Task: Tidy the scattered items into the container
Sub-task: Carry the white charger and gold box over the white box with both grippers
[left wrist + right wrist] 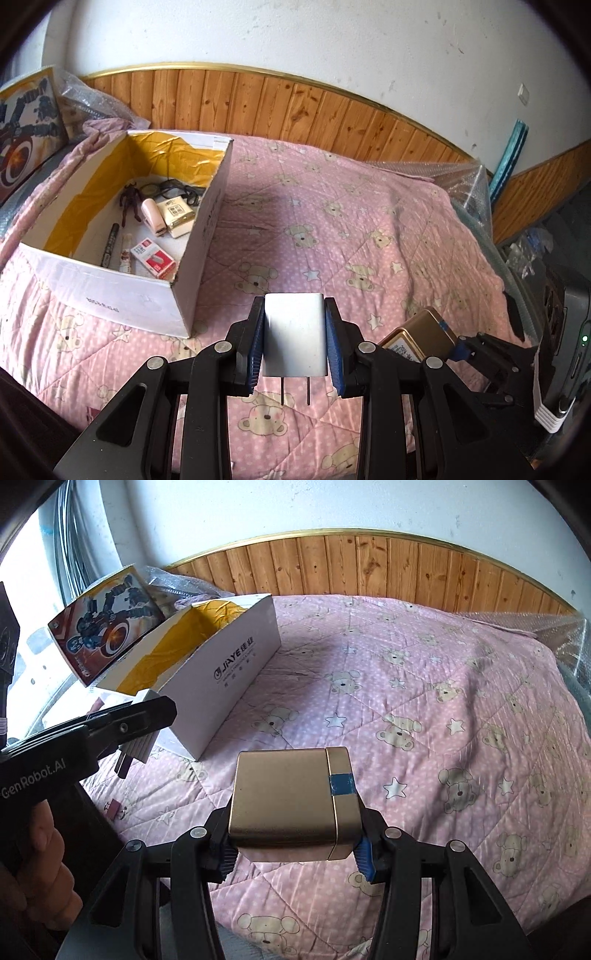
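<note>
My left gripper [294, 339] is shut on a white plug charger [293, 332], prongs pointing back toward me, held above the pink quilt. The white cardboard box [207, 236] with a yellow lining sits ahead and to the left; inside lie a dark figurine [131, 201], glasses, a pen, a red-and-white staple box [155, 260] and other small items. My right gripper [293, 845] is shut on a gold tin [291, 801] with a blue tape patch, also lifted off the quilt. That tin [419, 338] shows at the lower right of the left wrist view. The box [229, 686] lies up-left in the right wrist view.
A pink bear-print quilt [351, 229] covers the bed. A toy package [107, 627] leans behind the box beside bubble wrap. Wood panelling [295, 107] runs along the wall. A small clip [114, 808] lies on the quilt near the bed's left edge. A hand [33, 864] grips the left gripper's handle.
</note>
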The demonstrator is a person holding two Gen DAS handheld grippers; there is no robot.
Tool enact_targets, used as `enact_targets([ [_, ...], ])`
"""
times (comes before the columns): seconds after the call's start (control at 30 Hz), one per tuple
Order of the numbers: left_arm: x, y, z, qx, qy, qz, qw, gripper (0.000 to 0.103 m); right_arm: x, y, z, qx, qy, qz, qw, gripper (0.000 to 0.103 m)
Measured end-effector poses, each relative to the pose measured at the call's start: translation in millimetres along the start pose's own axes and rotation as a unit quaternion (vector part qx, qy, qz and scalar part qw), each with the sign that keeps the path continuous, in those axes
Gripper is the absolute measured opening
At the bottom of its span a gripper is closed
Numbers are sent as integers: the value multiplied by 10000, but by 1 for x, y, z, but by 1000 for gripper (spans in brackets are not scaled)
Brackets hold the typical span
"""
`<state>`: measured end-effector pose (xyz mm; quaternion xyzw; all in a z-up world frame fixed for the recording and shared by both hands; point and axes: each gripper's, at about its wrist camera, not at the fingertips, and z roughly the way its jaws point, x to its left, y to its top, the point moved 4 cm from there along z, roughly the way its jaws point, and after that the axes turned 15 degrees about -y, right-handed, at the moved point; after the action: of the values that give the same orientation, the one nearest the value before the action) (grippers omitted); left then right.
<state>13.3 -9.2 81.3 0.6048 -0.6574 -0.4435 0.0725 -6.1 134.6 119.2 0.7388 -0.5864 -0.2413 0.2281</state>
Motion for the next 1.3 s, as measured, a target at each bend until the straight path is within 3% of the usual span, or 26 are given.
enact_targets([
  [0.23,16,11,-25,-226,90,-222,9995,31,24,15,-27,-312,76,-368,9988,52],
  [0.6,68,47,-53,-582,296,-778,9948,31,66,51,-38,-476,552,-746,9945,52],
  [0.97,143,92,-67,-802,800,-1227,9860,31,113,118,-26,-686,965,-1075,9871,52],
  [1.3,191,124,-59,-785,855,-1480,9822,31,158,155,10,-582,1180,-1438,9808,52],
])
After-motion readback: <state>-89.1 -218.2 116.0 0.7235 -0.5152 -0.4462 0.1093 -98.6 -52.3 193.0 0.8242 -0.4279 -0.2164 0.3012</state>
